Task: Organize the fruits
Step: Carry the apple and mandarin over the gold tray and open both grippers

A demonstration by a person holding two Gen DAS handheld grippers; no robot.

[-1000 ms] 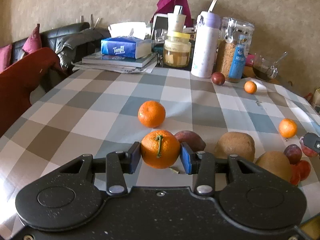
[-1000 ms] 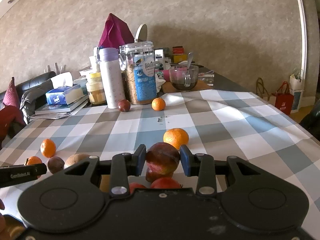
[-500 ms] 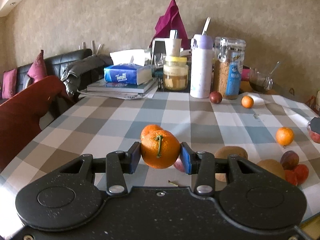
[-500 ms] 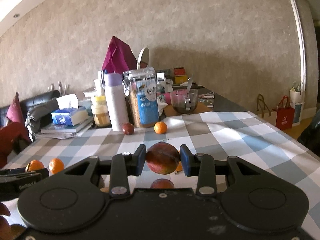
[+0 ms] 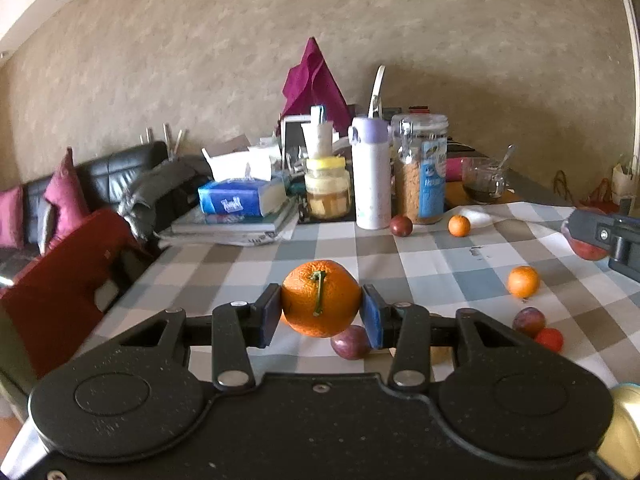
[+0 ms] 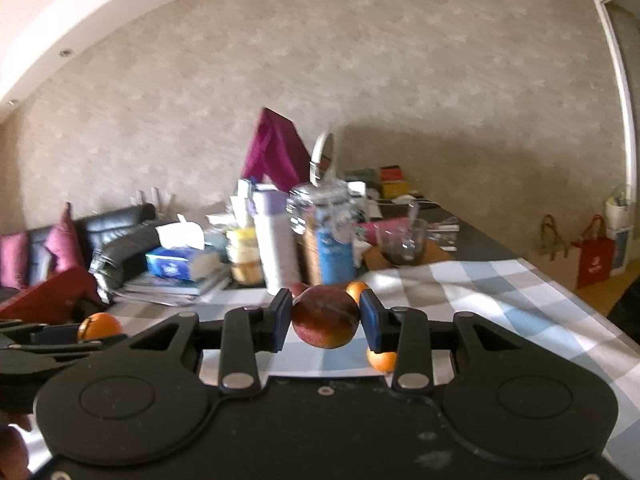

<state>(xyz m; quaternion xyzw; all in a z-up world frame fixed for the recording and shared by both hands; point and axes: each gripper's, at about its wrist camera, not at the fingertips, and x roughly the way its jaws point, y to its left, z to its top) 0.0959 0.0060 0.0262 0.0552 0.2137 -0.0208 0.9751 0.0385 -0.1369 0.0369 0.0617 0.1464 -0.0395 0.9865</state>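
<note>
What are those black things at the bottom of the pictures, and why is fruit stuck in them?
Those are tongs that a person holds, one in each hand. A little camera sits on each, looking forward along its two fingers, so each picture shows its own tongs at the bottom.

In the left camera's picture, the left tongs squeeze a round orange mandarin with a green stem. In the right camera's picture, which is blurry, the right tongs squeeze a dark red and yellow round fruit.

Both fruits are lifted above the table's grey and blue checked cloth. On it lie small orange mandarins, purple plums, a white bottle with a lilac lid and a blue tissue box.
</note>
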